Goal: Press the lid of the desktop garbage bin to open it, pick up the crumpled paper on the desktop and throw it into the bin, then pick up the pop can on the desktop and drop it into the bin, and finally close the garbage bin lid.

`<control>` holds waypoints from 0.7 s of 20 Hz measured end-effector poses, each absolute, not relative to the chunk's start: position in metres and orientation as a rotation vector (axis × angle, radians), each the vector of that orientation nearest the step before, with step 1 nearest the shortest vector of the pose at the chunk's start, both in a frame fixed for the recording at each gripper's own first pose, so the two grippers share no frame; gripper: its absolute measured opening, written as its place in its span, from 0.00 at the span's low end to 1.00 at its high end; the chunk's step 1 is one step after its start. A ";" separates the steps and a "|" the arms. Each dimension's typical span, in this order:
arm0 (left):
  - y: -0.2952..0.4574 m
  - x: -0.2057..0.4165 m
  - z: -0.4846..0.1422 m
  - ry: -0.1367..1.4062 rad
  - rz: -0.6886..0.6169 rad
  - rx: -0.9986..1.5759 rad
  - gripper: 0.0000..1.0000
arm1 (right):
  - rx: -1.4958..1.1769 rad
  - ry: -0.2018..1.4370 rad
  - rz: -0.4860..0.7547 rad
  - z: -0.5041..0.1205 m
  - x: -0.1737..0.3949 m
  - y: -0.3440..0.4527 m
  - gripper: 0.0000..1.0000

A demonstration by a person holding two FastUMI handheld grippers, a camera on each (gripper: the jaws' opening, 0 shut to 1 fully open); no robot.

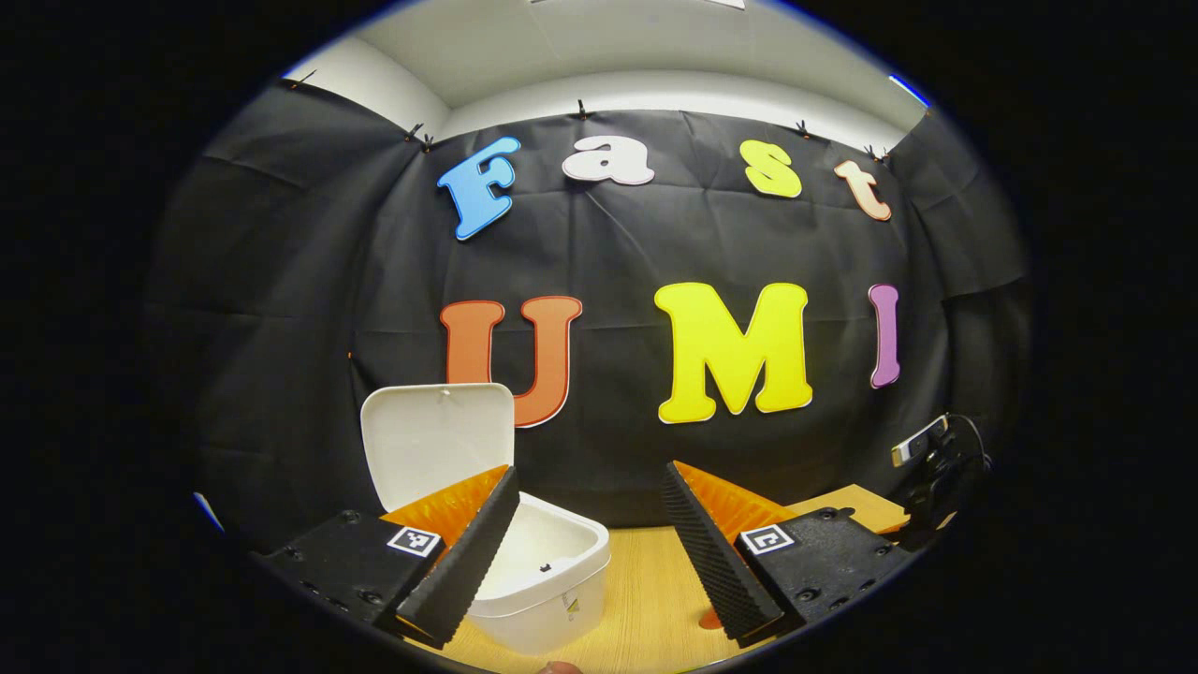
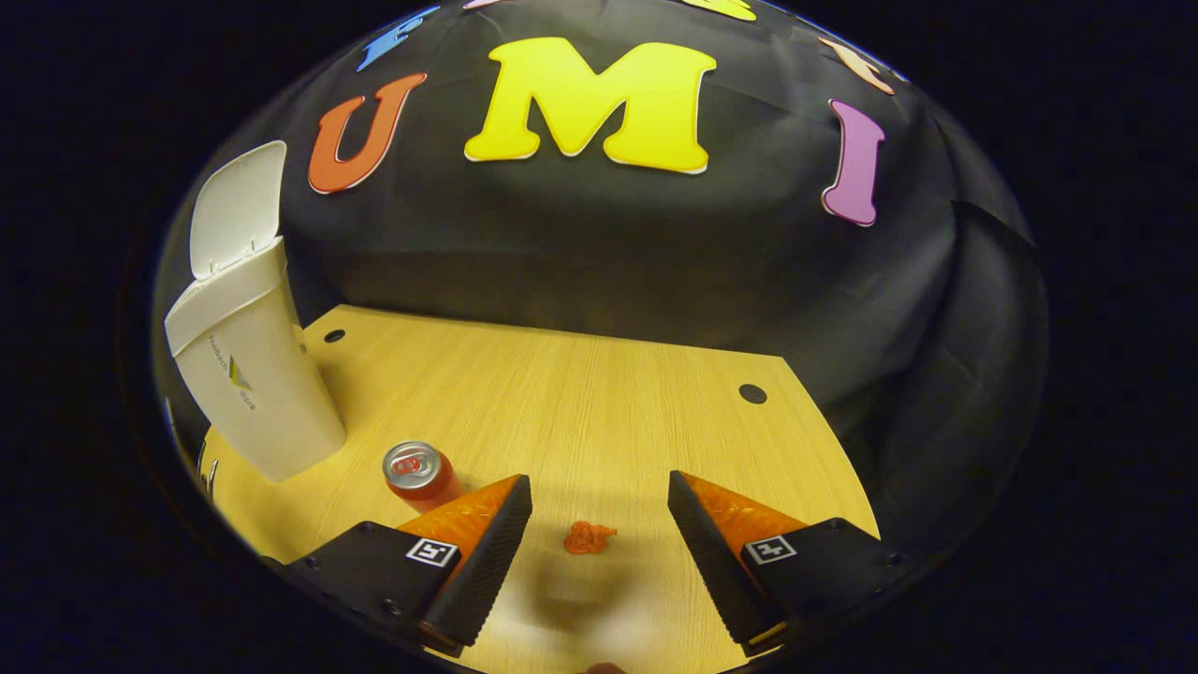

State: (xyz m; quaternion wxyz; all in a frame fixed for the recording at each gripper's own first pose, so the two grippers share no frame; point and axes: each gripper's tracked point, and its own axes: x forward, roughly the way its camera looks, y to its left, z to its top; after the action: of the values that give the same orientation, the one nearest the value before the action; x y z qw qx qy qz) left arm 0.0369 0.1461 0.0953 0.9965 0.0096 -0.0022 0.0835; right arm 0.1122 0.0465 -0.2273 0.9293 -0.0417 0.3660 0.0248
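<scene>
Hovering over the tabletop (image 2: 599, 393), our right tool (image 2: 599, 538) stands wide open and empty, with the crumpled paper (image 2: 589, 537) lying on the wood between its fingers, not yet touched. Just left of it the pop can (image 2: 418, 474) stands upright, near the white garbage bin (image 2: 253, 374). Our left tool (image 1: 590, 552) is open too and holds nothing, beside the bin's open mouth, its lid (image 1: 435, 445) tipped up behind. We judge step one done; grasping the paper is in hand, and the can and closing the lid remain.
</scene>
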 end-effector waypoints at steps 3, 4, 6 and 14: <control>0.140 0.044 0.090 0.012 0.161 0.004 1.00 | -0.076 0.861 0.062 -0.259 0.112 0.048 0.95; 0.138 0.046 0.089 0.016 0.162 0.001 1.00 | -0.078 0.893 0.061 -0.269 0.111 0.048 0.93; 0.138 0.050 0.087 0.022 0.159 -0.001 1.00 | -0.074 0.961 0.062 -0.287 0.110 0.047 0.96; 0.141 0.058 0.079 0.042 0.106 0.002 1.00 | -0.052 1.199 0.051 -0.344 0.105 0.047 0.96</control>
State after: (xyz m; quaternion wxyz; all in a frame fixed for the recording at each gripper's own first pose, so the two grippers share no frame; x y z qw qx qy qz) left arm 0.0583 0.1409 0.0786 0.9984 0.0010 0.0210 0.0529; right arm 0.1052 0.0467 -0.3437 0.8251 -0.0247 0.5639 0.0241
